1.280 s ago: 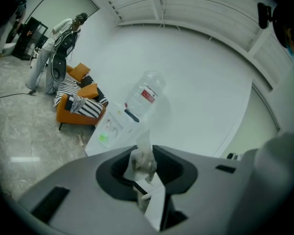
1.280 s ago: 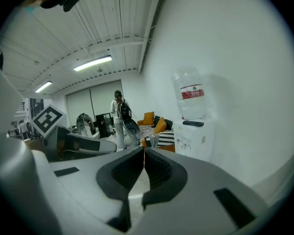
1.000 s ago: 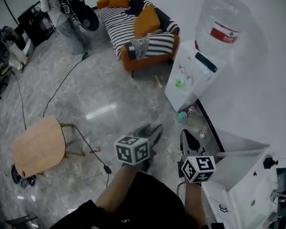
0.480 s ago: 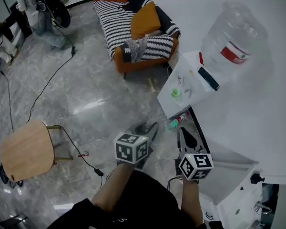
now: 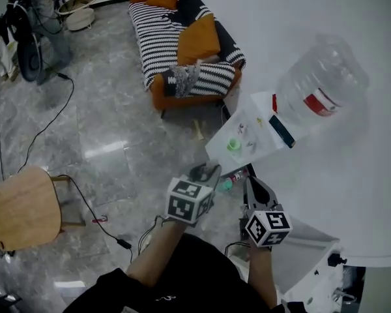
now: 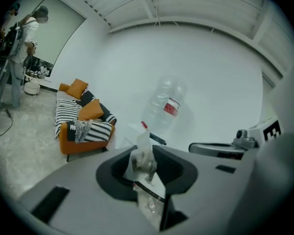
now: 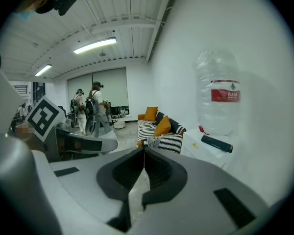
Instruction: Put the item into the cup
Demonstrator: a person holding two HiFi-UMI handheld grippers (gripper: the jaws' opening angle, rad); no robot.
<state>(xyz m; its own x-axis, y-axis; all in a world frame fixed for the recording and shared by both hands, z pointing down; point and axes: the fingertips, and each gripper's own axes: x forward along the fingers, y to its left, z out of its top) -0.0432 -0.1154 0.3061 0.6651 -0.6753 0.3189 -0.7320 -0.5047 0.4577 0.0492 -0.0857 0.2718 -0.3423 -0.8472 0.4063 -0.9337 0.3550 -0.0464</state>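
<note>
Head view: left gripper [image 5: 205,171] and right gripper [image 5: 253,186] are side by side over the floor, short of the white tabletop [image 5: 257,114]. The green cup [image 5: 234,145] sits near the tabletop's closest corner, the water bottle [image 5: 320,87] at its wall-side edge. Left gripper view: jaws clamped on a clear packet [image 6: 142,160], held in the air off the tabletop. Right gripper view: jaws closed together, nothing between them.
</note>
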